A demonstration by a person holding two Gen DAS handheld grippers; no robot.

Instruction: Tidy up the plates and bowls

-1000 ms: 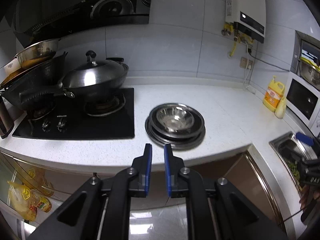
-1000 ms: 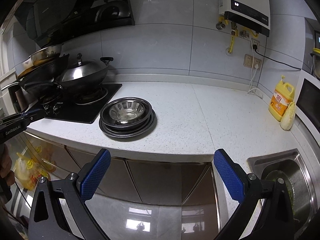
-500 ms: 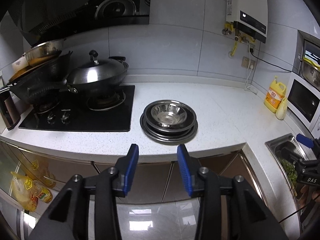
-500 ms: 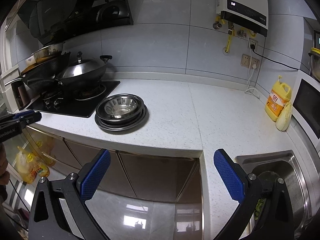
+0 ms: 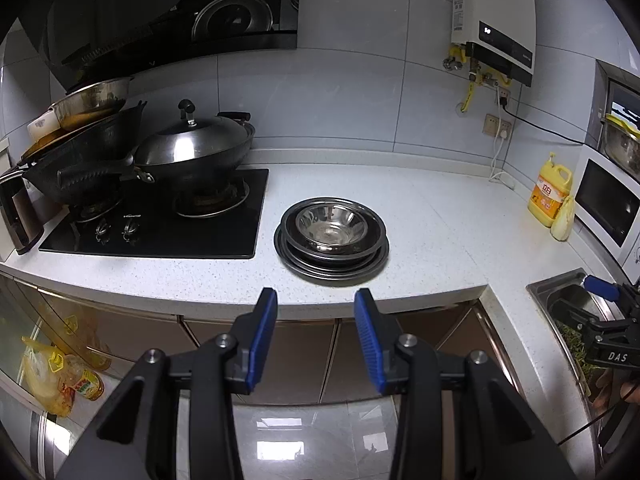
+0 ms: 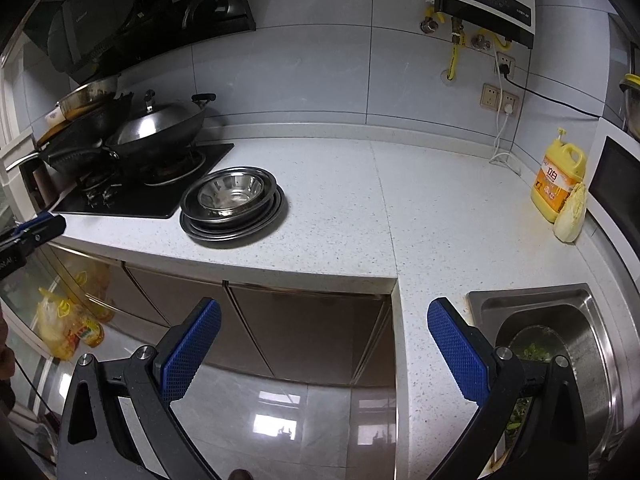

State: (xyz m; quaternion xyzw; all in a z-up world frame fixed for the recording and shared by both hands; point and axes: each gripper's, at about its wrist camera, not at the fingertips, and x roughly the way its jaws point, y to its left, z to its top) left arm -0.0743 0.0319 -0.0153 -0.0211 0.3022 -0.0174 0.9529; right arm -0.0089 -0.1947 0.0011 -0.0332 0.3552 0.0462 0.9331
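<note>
A steel bowl sits in a stack of steel plates on the white counter, right of the stove. The bowl and the plate stack also show in the right wrist view. My left gripper is open and empty, held off the counter's front edge, short of the stack. My right gripper is wide open and empty, back from the counter near the sink corner. Each gripper shows at the edge of the other's view.
A black gas stove holds a lidded wok and stacked pans. A yellow detergent bottle and a cabbage stand at the right. A steel sink holds greens. Cabinet doors lie below the counter.
My left gripper has opened from nearly shut and pulled back from the counter. My right gripper has drawn back and to the right, staying wide open. The stack has not moved.
</note>
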